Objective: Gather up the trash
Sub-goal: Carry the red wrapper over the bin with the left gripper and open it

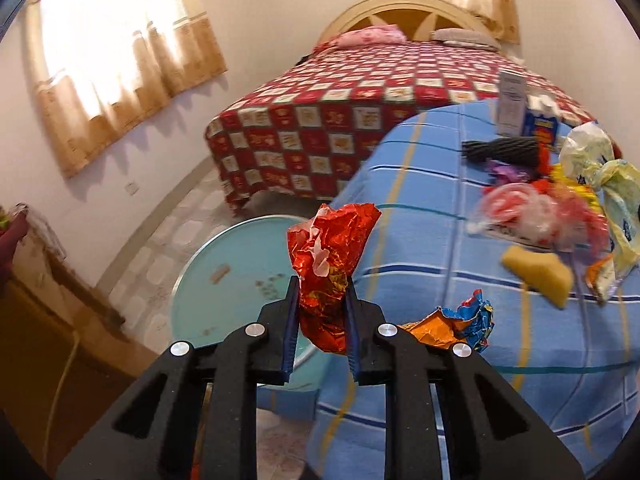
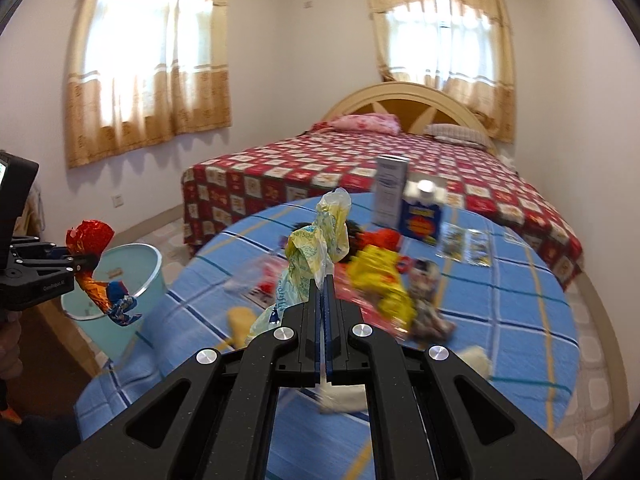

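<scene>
Two wrappers in hand: left gripper (image 1: pixel 322 312) fingers clamped on red foil wrapper (image 1: pixel 330 264) above bin (image 2: pixel 120 280); right gripper (image 2: pixel 323 304) fingers together on yellowish plastic bag (image 2: pixel 320 240) over worktop (image 2: pixel 500 300). Both likely light, crinkly, slippery; pinch bunched middle.

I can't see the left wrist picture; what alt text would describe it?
The left gripper pinches a crumpled red foil wrapper above a pale blue bin. Beside it, a table under a blue checked cloth holds more wrappers and bags; a bed with a red checked cover stands behind.
</scene>
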Tool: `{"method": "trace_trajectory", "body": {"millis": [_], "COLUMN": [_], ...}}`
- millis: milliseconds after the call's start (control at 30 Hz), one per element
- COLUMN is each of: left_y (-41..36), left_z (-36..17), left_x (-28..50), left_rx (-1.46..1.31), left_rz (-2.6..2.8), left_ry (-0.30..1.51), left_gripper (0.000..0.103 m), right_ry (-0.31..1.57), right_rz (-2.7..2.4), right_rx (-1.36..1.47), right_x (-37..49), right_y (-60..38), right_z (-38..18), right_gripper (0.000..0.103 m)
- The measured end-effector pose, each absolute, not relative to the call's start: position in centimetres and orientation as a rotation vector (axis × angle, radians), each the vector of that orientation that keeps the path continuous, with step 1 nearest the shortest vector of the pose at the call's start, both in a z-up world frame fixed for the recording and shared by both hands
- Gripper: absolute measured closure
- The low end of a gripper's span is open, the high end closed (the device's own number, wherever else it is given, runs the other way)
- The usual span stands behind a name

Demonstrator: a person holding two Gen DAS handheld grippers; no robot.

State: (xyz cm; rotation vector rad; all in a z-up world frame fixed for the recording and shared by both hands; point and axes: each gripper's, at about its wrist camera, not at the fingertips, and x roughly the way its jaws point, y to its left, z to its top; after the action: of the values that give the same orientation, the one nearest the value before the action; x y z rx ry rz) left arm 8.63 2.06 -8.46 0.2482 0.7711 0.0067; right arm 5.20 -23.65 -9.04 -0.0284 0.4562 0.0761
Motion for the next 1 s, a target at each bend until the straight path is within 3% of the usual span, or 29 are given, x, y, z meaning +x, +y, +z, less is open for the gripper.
{"method": "trace_trajectory", "body": {"millis": [1000], "left_y": [14.8], "left_z": [-10.2], "left_x": [12.2], "left_rx": [0.229], "left_rz": [0.359], "left_ry": [0.849], "left_gripper": [0.082], "right_ry": [0.527], "right_rz": [0.429], "right_rx": [-0.182], "right_x": [15.0], "right_y": [-7.4], "right_z": [-10.2], "right_gripper": [0.101]}}
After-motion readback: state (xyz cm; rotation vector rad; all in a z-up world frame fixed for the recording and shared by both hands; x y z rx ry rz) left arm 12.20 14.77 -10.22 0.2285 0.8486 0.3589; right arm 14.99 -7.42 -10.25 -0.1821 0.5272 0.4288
